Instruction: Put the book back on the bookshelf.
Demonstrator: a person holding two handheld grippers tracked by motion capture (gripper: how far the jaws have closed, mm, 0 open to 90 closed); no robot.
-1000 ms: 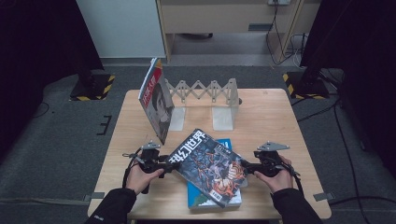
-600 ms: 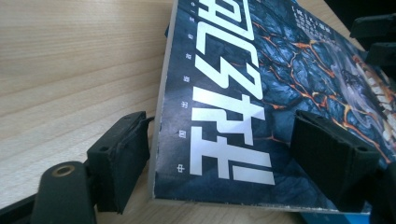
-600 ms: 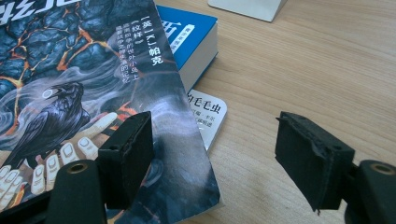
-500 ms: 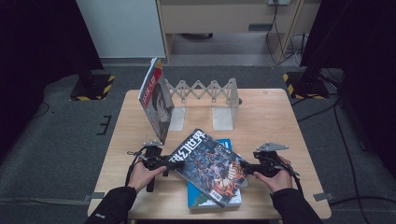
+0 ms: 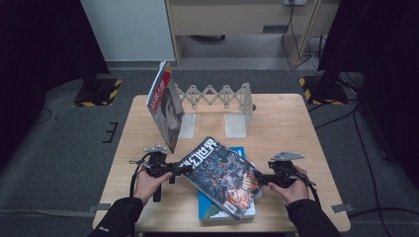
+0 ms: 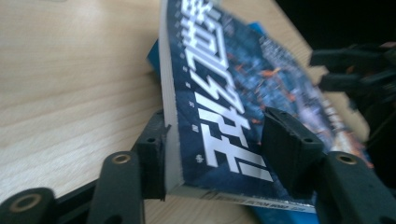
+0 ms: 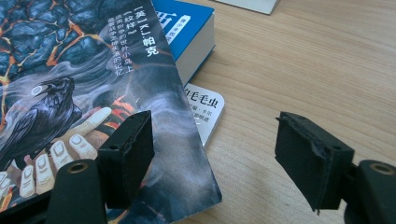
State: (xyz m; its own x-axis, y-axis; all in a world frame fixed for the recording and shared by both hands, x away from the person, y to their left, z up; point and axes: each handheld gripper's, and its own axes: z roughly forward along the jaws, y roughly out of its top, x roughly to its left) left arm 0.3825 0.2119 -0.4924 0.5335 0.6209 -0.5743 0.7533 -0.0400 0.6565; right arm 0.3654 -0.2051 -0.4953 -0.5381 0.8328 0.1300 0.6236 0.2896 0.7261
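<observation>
Your left gripper (image 5: 174, 169) has just been closing; its fingers (image 6: 152, 154) straddle the near-left corner of the dark magazine (image 5: 222, 175). One pad touches the page edge, the other sits just off the cover, so no firm grip. Your right gripper (image 5: 264, 178) stands half open: one finger (image 7: 128, 154) over the magazine's right edge, the other clear above bare tabletop (image 5: 291, 123), holding nothing. Cover reads "科幻世界", "[英] K.J. 帕克". The magazine lies tilted near the tabletop's front edge, atop a blue book (image 5: 239, 154). At the back-left, another magazine (image 5: 165, 106) leans on the grey expanding rack (image 5: 217, 96).
</observation>
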